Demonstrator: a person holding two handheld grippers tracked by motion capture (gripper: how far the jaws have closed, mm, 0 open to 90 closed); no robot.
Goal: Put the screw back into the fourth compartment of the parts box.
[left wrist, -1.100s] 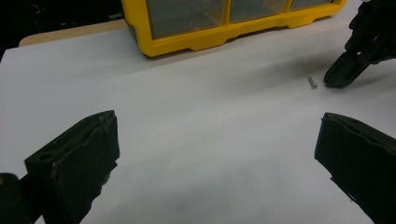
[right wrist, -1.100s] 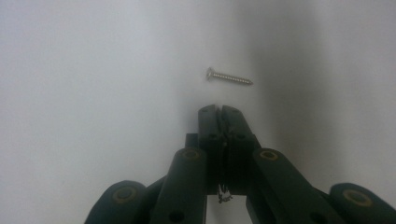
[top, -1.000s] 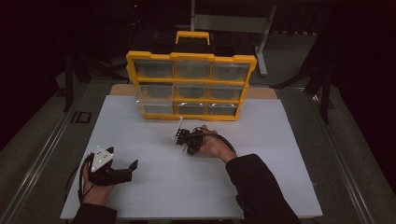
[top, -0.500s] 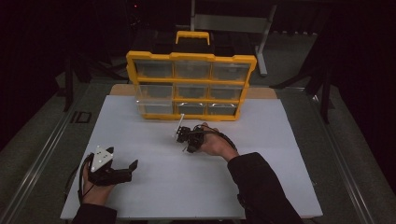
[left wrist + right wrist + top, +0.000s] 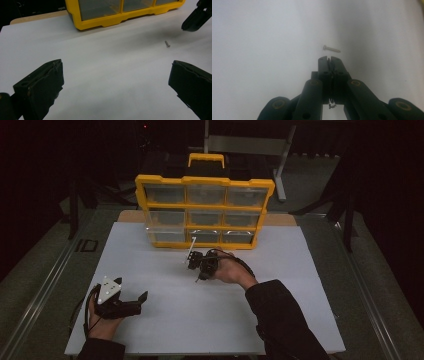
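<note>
Small silver screw (image 5: pixel 331 49), slim, pointed at one end, flat head at the other. Lying flat on its side on white sheet, crosswise just beyond closed tips of right gripper (image 5: pixel 329 59). Not touching them. Well ahead of left gripper (image 5: pixel 115 82), towards its right jaw.

Organizer (image 5: pixel 205 212) at table's (image 5: pixel 150 330) far edge. Screw (image 5: pixel 331 49) on table just ahead of right gripper (image 5: pixel 197 267). Left gripper (image 5: pixel 135 304) near-left, well apart.
</note>
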